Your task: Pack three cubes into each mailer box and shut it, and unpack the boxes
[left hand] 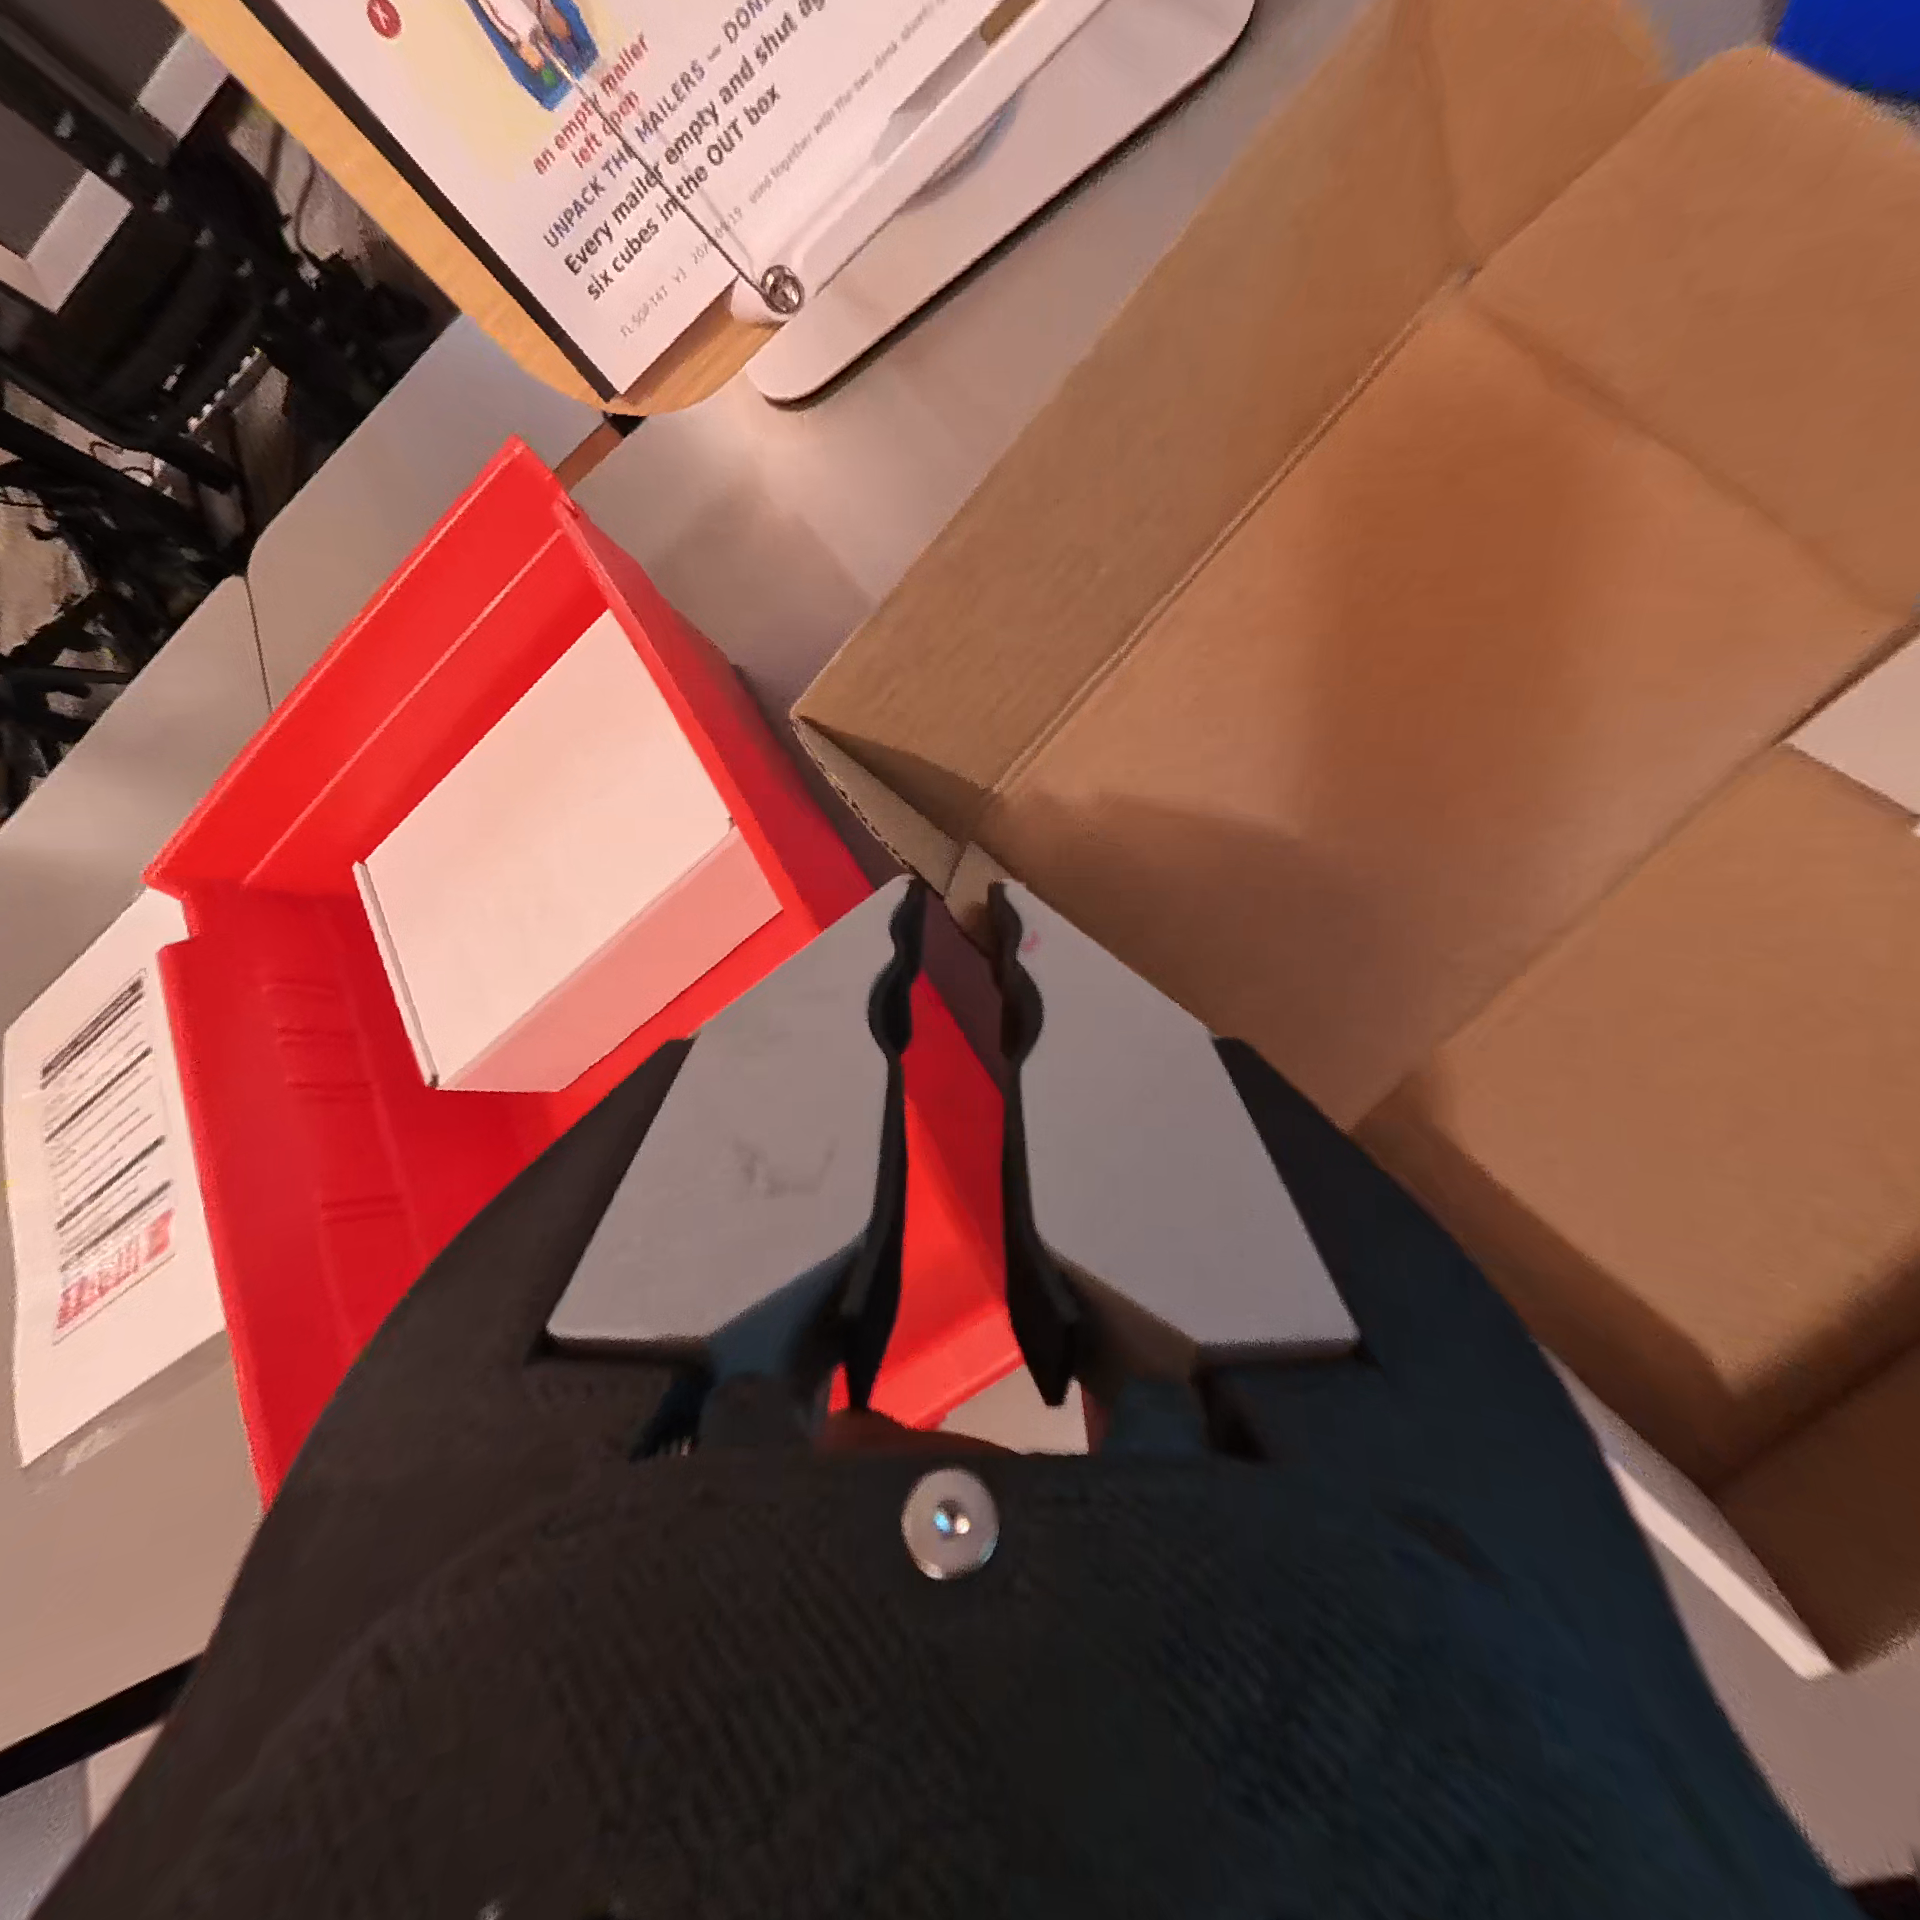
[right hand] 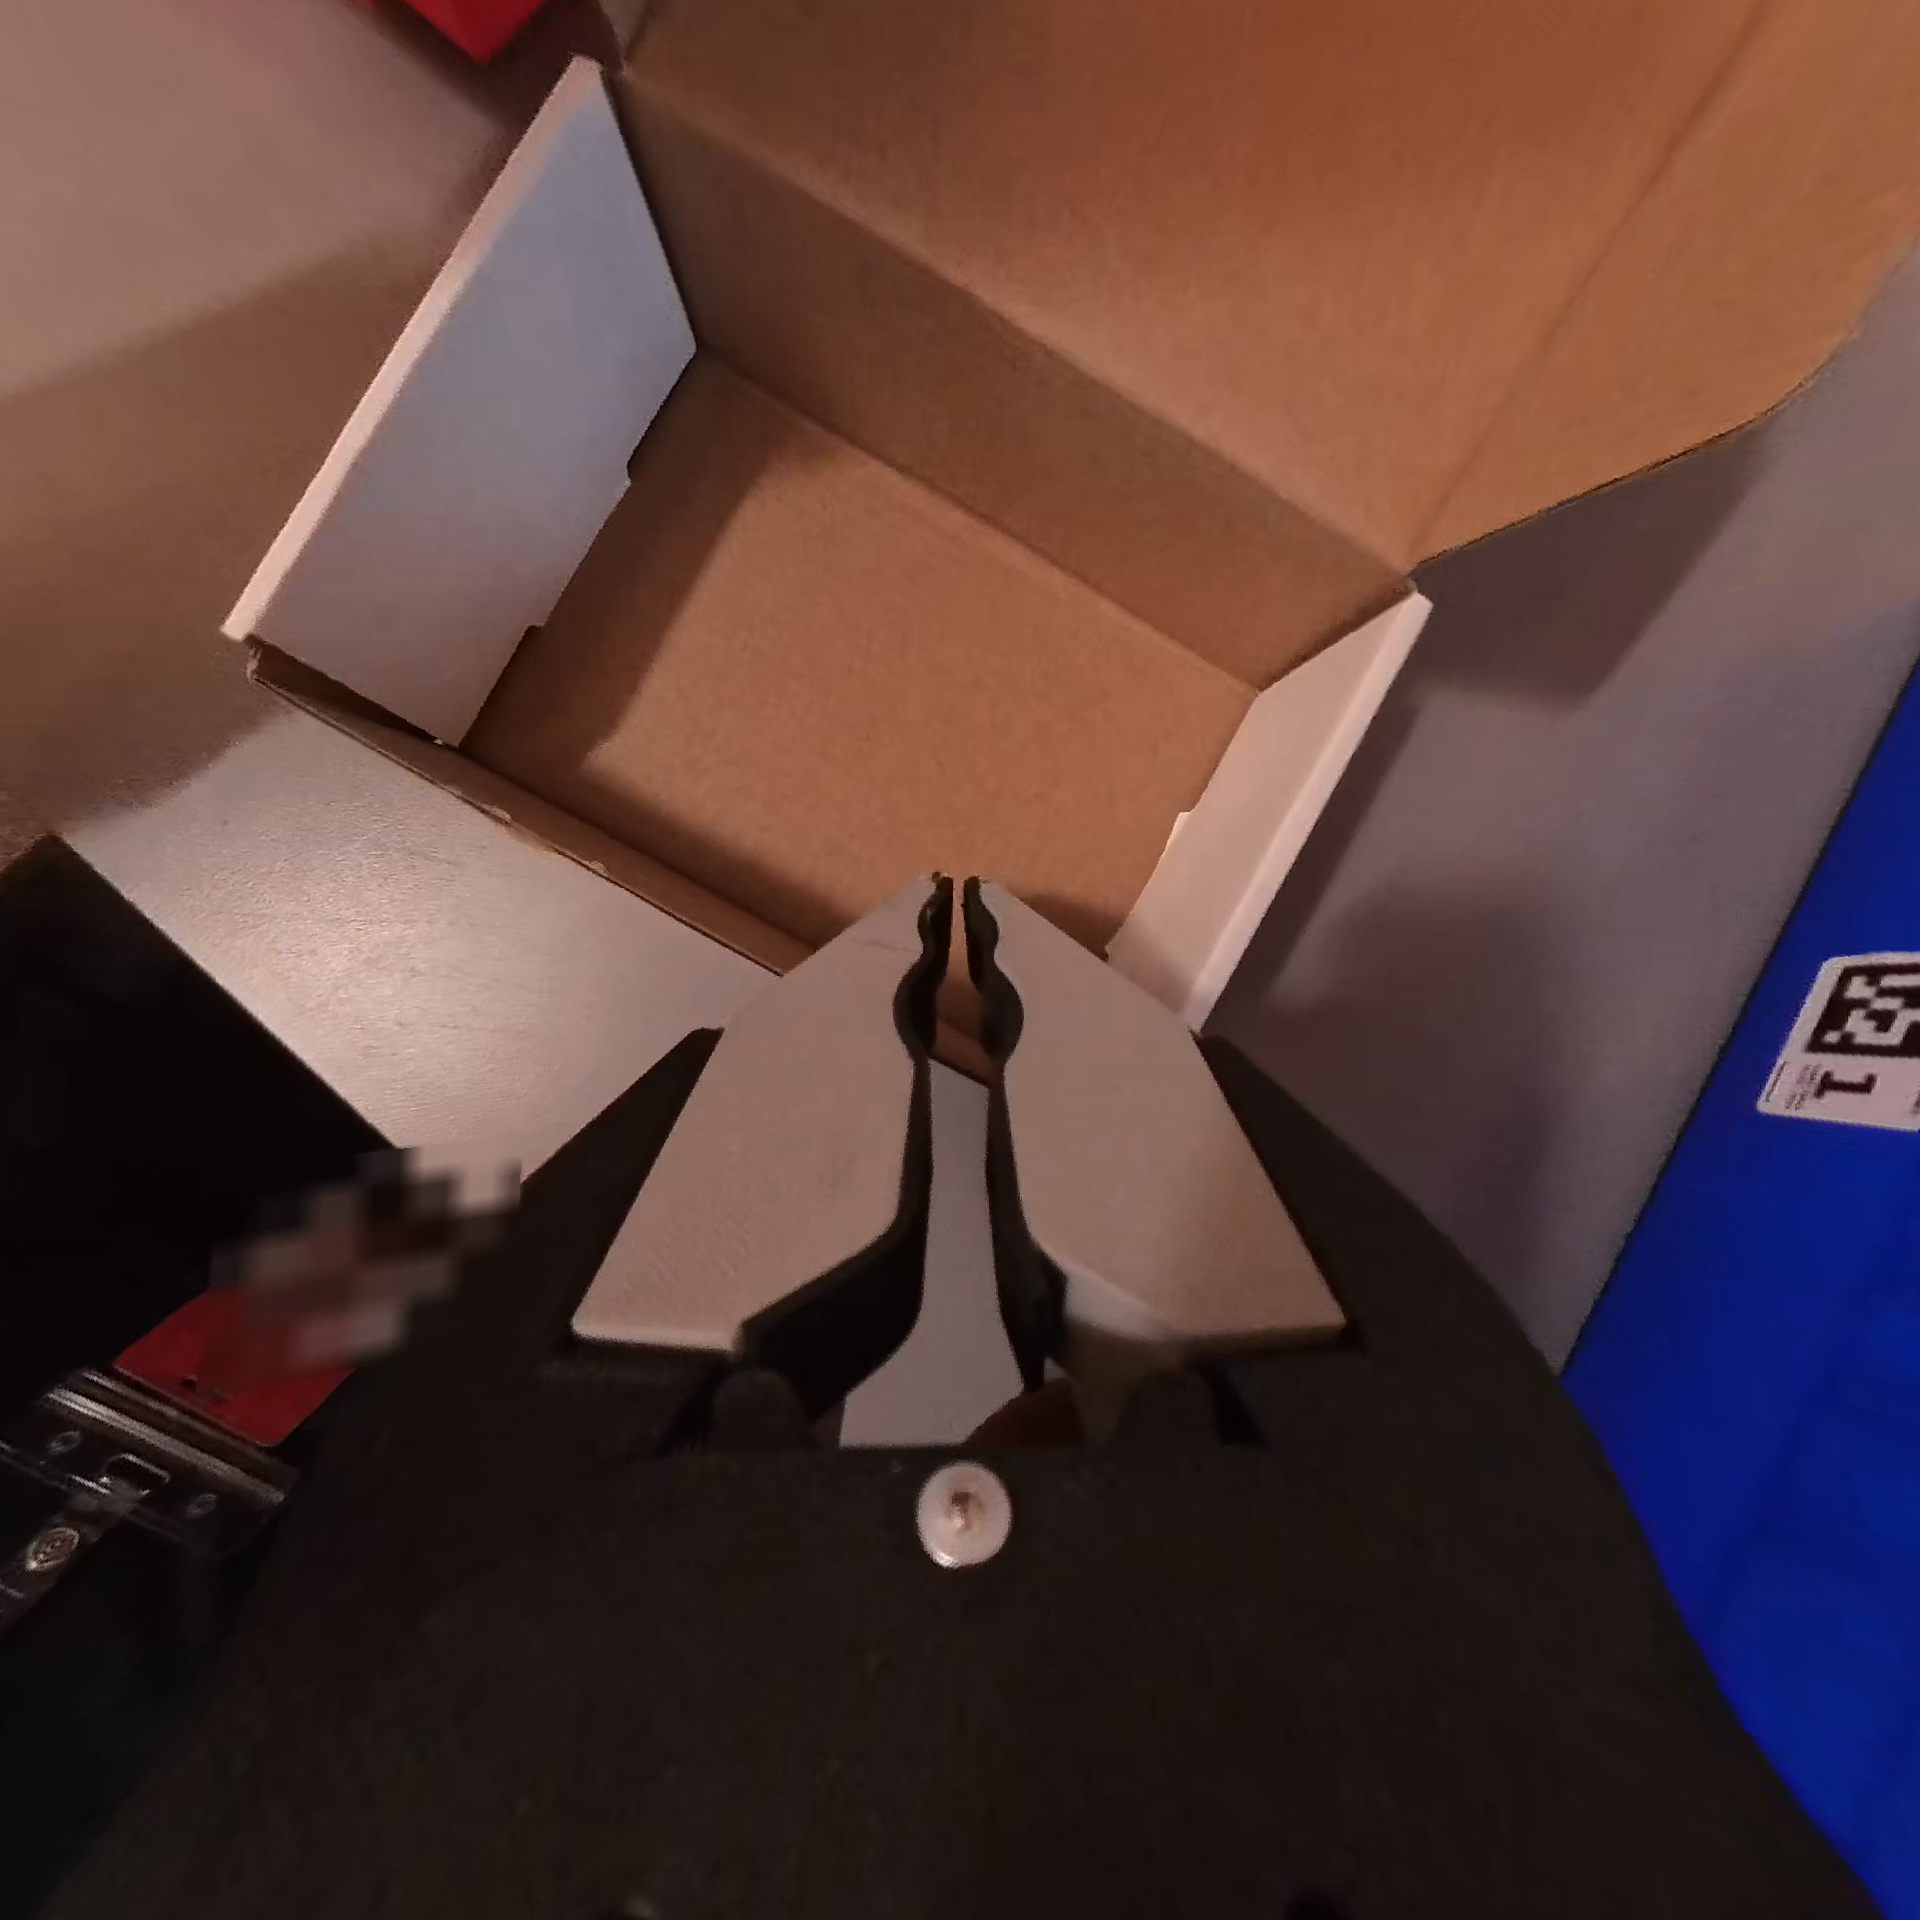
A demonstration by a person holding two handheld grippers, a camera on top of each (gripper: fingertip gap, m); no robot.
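1. A pale grey table [left hand: 727,540] carries everything; beyond its far-left edge sit dark racks and cables, out of focus.
2. The landmark is the open mailer box [right hand: 862,665], brown card inside and white outside, standing in the middle of the table with its lid folded back away from the camera.
3. In the right wrist view its floor is bare brown card; no cubes show in either view.
4. Its white side flap [right hand: 478,416] stands up on the left, and a second white flap [right hand: 1288,779] on the right.
5. The right gripper [right hand: 956,894] hangs over the near wall of the mailer box, its tips pressed almost together with nothing between them.
6. The left gripper [left hand: 951,899] sits at the mailer box's near-left corner, fingers parted by a narrow gap; whether they pinch the card edge there I cannot tell.
7. Left of the mailer box stands a red bin [left hand: 312,1091] holding a closed white box [left hand: 551,831].
8. A printed paper sheet [left hand: 94,1195] lies flat left of that bin.
9. Beyond the mailer box, an instruction card on a wooden board [left hand: 499,135] leans on a white stand [left hand: 987,208].
10. Right of the mailer box lies a blue surface [right hand: 1766,1351] bearing a square black-and-white marker [right hand: 1860,1039].
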